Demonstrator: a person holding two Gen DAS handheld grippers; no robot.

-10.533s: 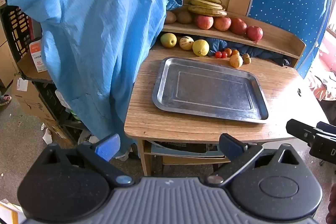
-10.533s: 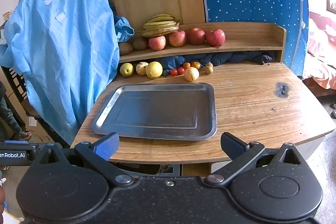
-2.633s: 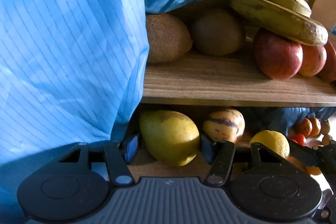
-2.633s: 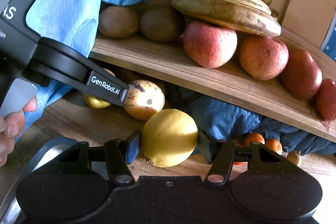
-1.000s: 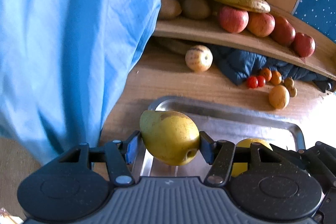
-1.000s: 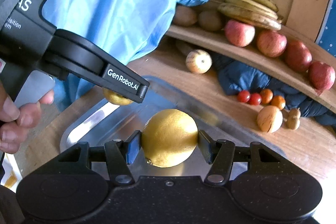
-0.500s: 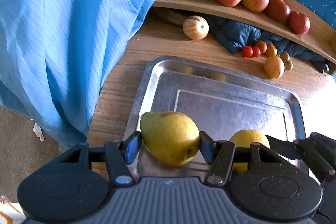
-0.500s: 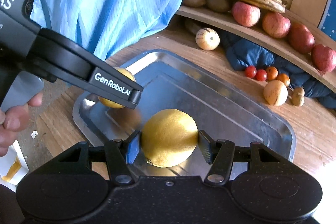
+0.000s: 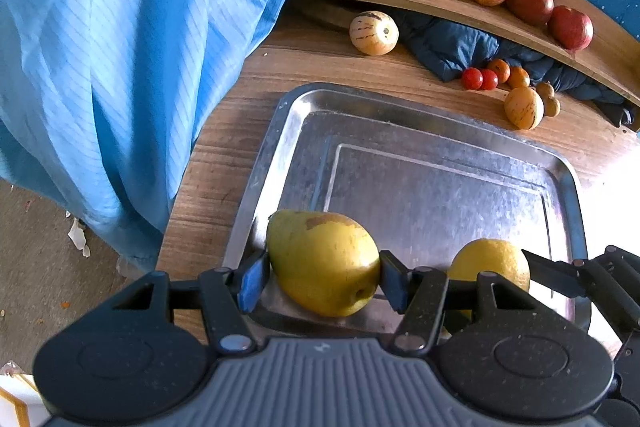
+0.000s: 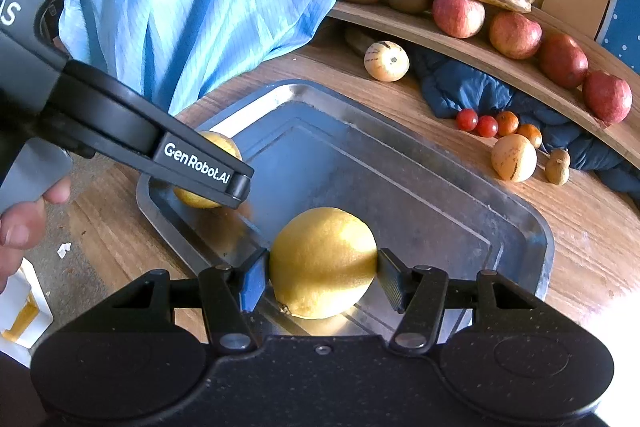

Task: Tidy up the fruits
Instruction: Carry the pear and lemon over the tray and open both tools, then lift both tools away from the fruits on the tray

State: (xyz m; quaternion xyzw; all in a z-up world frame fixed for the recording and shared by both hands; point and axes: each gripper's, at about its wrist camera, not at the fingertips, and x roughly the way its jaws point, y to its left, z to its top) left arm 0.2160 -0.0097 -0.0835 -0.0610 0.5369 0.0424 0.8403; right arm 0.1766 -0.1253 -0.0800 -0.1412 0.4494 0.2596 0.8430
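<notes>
My left gripper (image 9: pixel 322 277) is shut on a yellow-green pear (image 9: pixel 322 263), low over the near left corner of the steel tray (image 9: pixel 440 183). My right gripper (image 10: pixel 320 277) is shut on a yellow lemon (image 10: pixel 322 261), low over the tray's (image 10: pixel 420 187) near edge. The left wrist view shows the lemon (image 9: pixel 490 261) just right of the pear. In the right wrist view the pear (image 10: pixel 208 171) is partly hidden behind the left gripper's arm. Whether either fruit touches the tray is unclear.
On the table behind the tray lie a striped pale melon (image 9: pixel 374 33), cherry tomatoes (image 9: pixel 478 79), small oranges (image 9: pixel 510 75) and a tan fruit (image 9: pixel 524 107). The shelf (image 9: pixel 440 1) holds apples, kiwis and bananas. A blue cloth (image 9: pixel 140 47) hangs at the left. A hand (image 10: pixel 24 223) grips the left tool.
Both grippers have carried their fruit from the back of the table down over the tray's near end. In the last half second they sank a little lower. Both stay shut.
</notes>
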